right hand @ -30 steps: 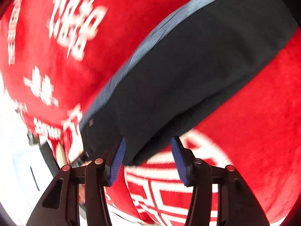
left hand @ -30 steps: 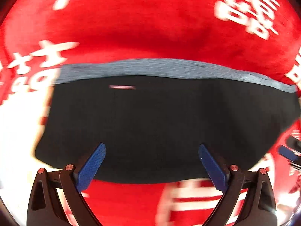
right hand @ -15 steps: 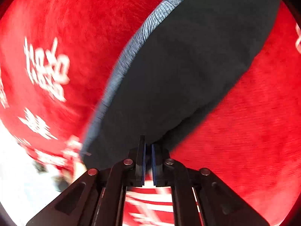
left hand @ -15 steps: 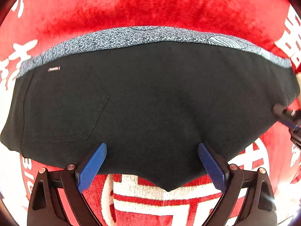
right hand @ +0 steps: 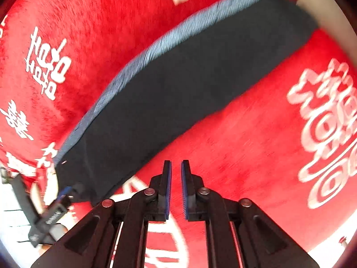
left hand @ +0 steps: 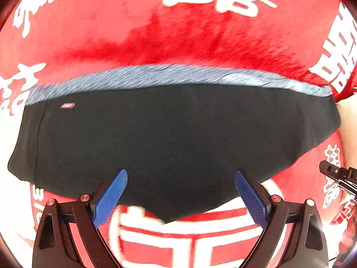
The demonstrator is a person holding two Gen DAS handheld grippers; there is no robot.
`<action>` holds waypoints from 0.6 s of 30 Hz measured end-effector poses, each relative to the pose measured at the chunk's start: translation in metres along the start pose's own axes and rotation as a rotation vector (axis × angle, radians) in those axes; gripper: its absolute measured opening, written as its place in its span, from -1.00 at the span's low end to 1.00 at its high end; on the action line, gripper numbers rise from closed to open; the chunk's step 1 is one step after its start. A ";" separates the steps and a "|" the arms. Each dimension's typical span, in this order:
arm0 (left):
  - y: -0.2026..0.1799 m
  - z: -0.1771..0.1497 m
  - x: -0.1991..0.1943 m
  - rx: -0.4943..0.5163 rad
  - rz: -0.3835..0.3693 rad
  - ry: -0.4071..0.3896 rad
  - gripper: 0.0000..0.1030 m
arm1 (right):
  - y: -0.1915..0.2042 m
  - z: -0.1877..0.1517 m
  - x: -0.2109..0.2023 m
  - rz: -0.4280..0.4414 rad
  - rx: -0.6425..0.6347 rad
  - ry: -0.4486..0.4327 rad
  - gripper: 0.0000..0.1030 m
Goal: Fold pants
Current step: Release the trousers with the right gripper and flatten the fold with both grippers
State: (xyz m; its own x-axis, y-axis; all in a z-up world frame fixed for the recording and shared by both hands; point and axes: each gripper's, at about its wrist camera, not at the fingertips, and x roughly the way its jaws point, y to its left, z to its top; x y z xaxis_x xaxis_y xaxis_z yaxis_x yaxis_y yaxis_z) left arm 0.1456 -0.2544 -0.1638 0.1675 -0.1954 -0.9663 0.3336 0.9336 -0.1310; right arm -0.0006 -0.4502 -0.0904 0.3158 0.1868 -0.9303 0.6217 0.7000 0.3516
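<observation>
Black pants [left hand: 174, 138] lie flat on a red cloth [left hand: 169, 35] printed with white characters. Grey-blue waistband [left hand: 169, 76] runs along the far edge in the left wrist view; small pink label [left hand: 68, 105] sits just below it at the left end. Near hem dips to a point between my left fingers.

My left gripper [left hand: 180, 197]: jaws spread wide, blue pads [left hand: 110, 197] well apart, nothing between them. They hover over the pants' near edge; I cannot tell whether the tips touch the fabric.

My right gripper [right hand: 176, 187]: jaws nearly together, a narrow gap showing between the blue pads, no cloth in that gap. It sits over bare red cloth, just beside the pants' [right hand: 189, 84] long edge, apart from it.

From the right wrist view the pants run diagonally, waistband [right hand: 156, 47] on the upper-left side. My left gripper [right hand: 60, 197] shows at the pants' lower-left end, blurred. From the left wrist view, my right gripper [left hand: 339, 175] shows at the right margin, past the end of the pants.

Both views carry motion blur; fine detail of fabric is unreadable.
</observation>
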 end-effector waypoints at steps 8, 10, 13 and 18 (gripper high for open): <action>-0.062 0.019 0.051 0.018 0.053 0.052 0.91 | 0.019 0.051 0.015 -0.126 -0.264 -0.059 -0.08; -0.064 0.009 0.062 0.014 0.073 0.057 0.98 | 0.022 0.051 0.032 -0.212 -0.371 -0.047 -0.09; -0.060 0.005 0.060 0.003 0.059 0.049 0.99 | 0.003 0.044 0.045 -0.235 -0.411 -0.038 -0.14; -0.056 0.011 0.058 0.017 0.085 0.057 1.00 | -0.034 0.051 0.026 -0.299 -0.278 -0.011 -0.13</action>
State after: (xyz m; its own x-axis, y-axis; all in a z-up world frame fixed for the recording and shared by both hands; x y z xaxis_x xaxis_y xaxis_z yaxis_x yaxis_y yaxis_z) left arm 0.1465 -0.3215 -0.2103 0.1433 -0.0981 -0.9848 0.3362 0.9407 -0.0448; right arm 0.0228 -0.5042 -0.1208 0.1591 -0.0596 -0.9855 0.4698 0.8825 0.0225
